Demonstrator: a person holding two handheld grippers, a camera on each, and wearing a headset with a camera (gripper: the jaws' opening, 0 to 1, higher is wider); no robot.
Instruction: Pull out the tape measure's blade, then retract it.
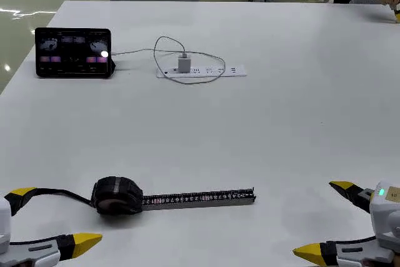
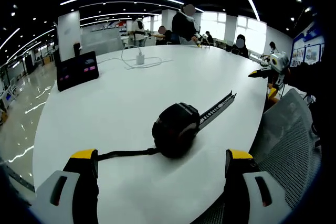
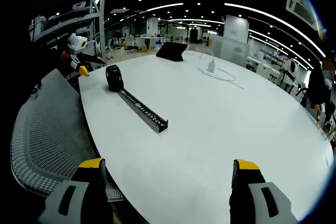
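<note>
Left gripper [image 1: 57, 215], right gripper [image 1: 319, 219] agape, blade [image 1: 199, 198] out

Left tool [image 1: 55, 216] gaping, right tool [image 1: 324, 219] gaping

Left tool [image 1: 55, 217], right tool [image 1: 324, 219]: seemingly white, yellow-tipped.

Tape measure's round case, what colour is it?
Black tape measure case, clearest in the left gripper view.
</note>
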